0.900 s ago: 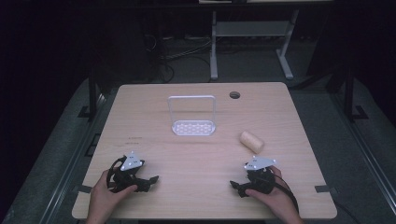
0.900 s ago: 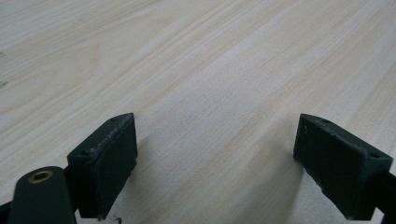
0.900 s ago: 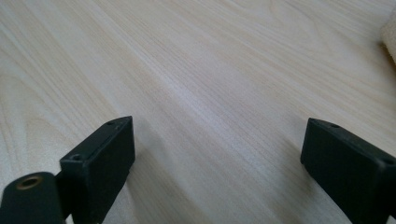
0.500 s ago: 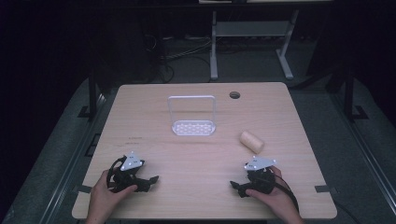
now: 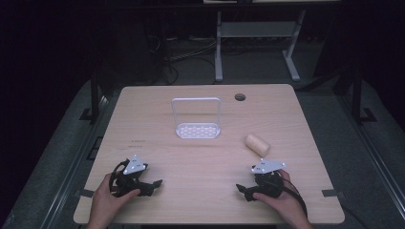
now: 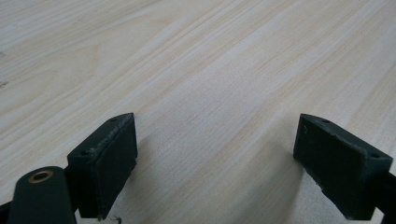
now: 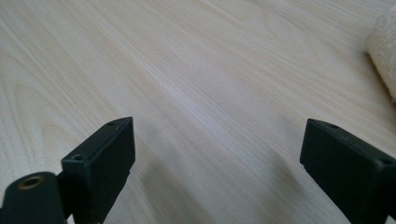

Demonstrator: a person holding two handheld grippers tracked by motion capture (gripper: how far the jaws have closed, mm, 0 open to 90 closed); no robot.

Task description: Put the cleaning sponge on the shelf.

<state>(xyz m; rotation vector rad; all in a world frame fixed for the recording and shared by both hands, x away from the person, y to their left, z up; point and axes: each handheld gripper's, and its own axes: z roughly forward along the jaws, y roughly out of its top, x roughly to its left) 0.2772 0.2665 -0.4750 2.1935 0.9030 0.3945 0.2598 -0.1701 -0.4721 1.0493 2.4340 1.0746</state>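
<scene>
While both grippers rest on the pale wooden worktop [image 5: 200, 157] near its front edge, I see nothing between either pair of jaws. My left gripper [image 5: 155, 182] lies under the left hand [image 5: 107, 202], jaws spread wide over bare wood. My right gripper [image 5: 241, 189] sits under the right hand [image 5: 282, 205], jaws just as wide and empty. A beige roll [image 5: 257, 144] lies on its side just beyond the right gripper — near, not touching. Farther back, mid-worktop, stands a clear rack [image 5: 197, 119] — well apart from both.
</scene>
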